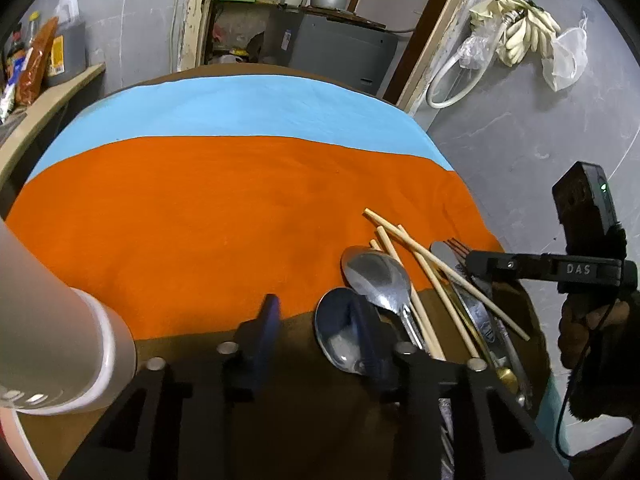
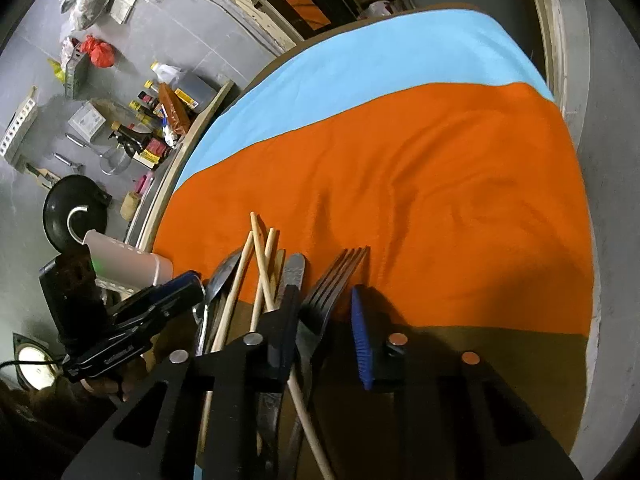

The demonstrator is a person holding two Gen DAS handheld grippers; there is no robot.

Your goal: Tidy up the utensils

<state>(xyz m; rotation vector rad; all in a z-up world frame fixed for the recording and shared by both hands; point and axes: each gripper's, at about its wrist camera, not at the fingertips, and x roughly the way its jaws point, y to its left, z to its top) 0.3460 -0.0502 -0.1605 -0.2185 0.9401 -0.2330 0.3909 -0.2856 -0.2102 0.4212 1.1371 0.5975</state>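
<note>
A pile of utensils lies at the near edge of the orange cloth (image 1: 200, 220): two steel spoons (image 1: 378, 276), wooden chopsticks (image 1: 420, 252), a knife (image 2: 294, 266) and a fork (image 2: 344, 264). My left gripper (image 1: 314, 300) stands open. Its right finger (image 1: 364, 332) lies over the bowl of the nearer spoon (image 1: 338, 340), while its left finger is clear of it. My right gripper (image 2: 324, 292) straddles the fork's neck; a dark gap shows between the fork and the blue pad (image 2: 360, 340), so it stands open. Each gripper shows at the edge of the other's view.
A pale cylindrical utensil holder (image 1: 60, 340) lies on its side at the left of the pile. The cloth has a light blue band (image 1: 240, 108) at the far side over a brown table (image 2: 500, 352). A shelf with bottles (image 2: 160, 120) runs along the left.
</note>
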